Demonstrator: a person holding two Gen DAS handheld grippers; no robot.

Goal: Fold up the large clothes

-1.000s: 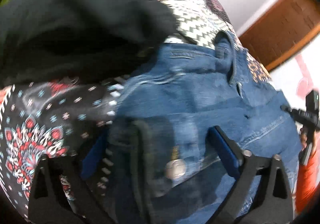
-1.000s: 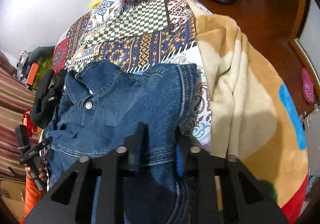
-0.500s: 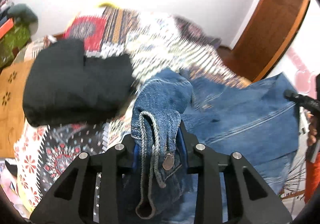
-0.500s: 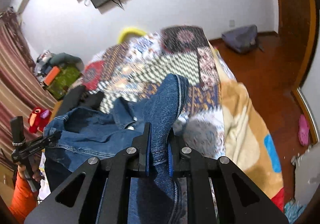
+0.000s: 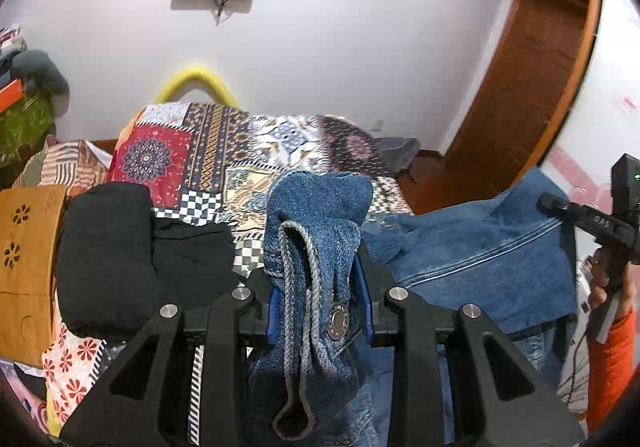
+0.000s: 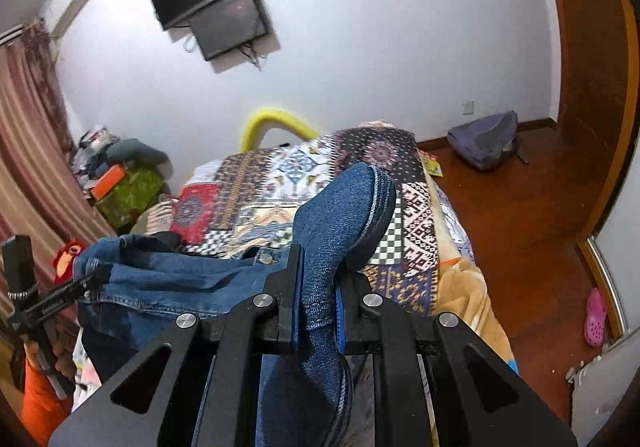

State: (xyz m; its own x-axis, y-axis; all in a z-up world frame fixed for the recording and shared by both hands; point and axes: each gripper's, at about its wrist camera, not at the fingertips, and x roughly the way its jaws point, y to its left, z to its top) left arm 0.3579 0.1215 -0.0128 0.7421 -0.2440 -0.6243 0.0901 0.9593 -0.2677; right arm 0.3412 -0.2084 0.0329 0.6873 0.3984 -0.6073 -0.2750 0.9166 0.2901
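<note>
- Denim jacket (image 5: 472,247) held up off the bed (image 5: 224,151), stretched between both grippers above the near end of the bed.
- Left gripper (image 5: 318,299) clamped on a bunched wad of denim with a metal button (image 5: 338,320) and a frayed seam loop hanging down; the bunch is thick, the grip looks secure.
- Right gripper (image 6: 316,311) clamped on a rolled edge of the same jacket; the cloth pokes up past the fingers.
- Step in hand, as I judge it: lift and spread the jacket before laying it flat for folding.
- To do it well: pull the two grippers apart evenly until the cloth between them hangs taut, no sag in the middle.
- Keep both at equal height so the hem hangs straight.
- Lower onto the bare patchwork of the bed, toward the middle; a black garment (image 5: 108,259) lies at the bed's left edge, so stay off it.
- Risk: the bunched left grip may hide a twisted layer; check that the front faces one way before setting down.
</note>
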